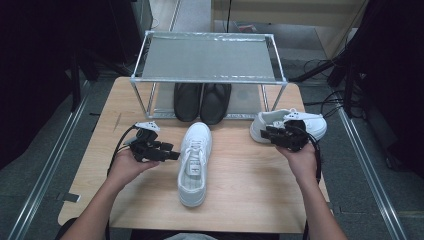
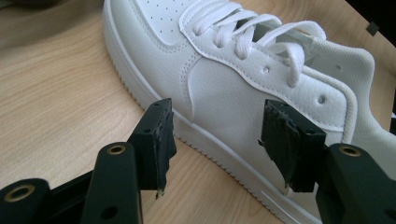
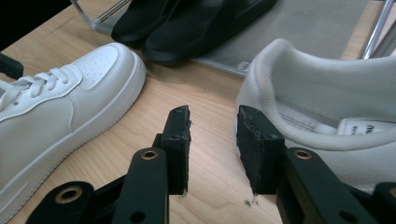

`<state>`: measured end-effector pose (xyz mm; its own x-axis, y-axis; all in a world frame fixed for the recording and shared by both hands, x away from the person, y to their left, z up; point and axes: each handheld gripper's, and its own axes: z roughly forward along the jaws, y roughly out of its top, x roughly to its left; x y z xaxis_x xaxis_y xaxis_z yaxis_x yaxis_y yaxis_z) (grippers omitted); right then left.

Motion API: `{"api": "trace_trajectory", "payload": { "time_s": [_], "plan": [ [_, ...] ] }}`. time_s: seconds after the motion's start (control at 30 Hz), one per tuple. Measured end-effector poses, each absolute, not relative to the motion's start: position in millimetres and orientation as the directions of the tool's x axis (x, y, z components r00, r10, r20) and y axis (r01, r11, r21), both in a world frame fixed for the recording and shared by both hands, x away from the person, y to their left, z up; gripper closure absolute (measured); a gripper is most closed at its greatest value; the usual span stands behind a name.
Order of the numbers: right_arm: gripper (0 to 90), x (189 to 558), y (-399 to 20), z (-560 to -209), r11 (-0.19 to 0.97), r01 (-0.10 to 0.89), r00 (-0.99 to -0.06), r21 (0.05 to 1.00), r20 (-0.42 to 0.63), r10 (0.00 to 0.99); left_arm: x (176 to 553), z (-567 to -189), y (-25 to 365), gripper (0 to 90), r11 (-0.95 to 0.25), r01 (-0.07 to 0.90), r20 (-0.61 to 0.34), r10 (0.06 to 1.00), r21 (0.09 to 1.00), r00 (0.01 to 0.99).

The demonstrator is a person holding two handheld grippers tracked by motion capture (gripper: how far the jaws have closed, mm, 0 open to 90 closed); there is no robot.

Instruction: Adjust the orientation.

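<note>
Figure: two hand-held grippers at a pair of white sneakers before a shoe rack.

Left gripper (image 1: 167,152), left of centre in the high view, points toward the picture's right at the flank of the white sneaker (image 1: 194,162) lying lengthwise at mid-frame. In the left gripper view its jaws stand wide apart with nothing pressed between them; the sneaker's side panel (image 2: 243,93) shows through the gap, just beyond the pads, apparently untouched. That stance suggests a shoe set down and let go.

Right gripper (image 1: 272,134), right of centre in the high view, sits at the second white sneaker (image 1: 292,122), which lies crosswise near the rack's right leg. In the right gripper view the jaws are partly open and grip nothing: bare tabletop shows between them, and the right-hand jaw lies just beside the padded heel collar (image 3: 317,88). Whether it touches the collar cannot be told. The alignment suits a pinch on the collar, a likely next step.

Beyond them, the metal shoe rack (image 1: 207,77) fills the upper centre of the high view, with a pair of black shoes (image 1: 202,100) on its lower shelf. The wooden table (image 1: 240,200) carries everything. The white pair probably belongs on the rack.
</note>
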<state>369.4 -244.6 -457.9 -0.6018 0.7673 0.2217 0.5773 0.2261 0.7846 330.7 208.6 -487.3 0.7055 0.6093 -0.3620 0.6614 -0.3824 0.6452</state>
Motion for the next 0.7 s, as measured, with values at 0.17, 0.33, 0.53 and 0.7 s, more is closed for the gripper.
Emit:
{"api": "trace_trajectory", "payload": {
  "time_s": [0.17,0.33,0.53,0.7],
  "plan": [
    [65.8,376,-251,-455,0.205,0.580,-0.586,0.788,0.229,0.777,325,-488,213,44.4,-0.376,0.665,-0.360,0.618,0.646,0.699],
    [65.8,382,-256,-450,0.201,0.567,-0.578,0.799,0.213,0.788,321,-489,219,44.4,-0.371,0.671,-0.357,0.630,0.642,0.690],
    [62.9,393,-259,-452,0.172,0.576,-0.560,0.799,0.233,0.795,315,-490,227,44.4,-0.350,0.682,-0.359,0.648,0.642,0.671],
    [61.8,406,-252,-458,0.195,0.602,-0.556,0.774,0.231,0.799,309,-490,233,44.3,-0.334,0.689,-0.358,0.664,0.643,0.656]
  ]
}}
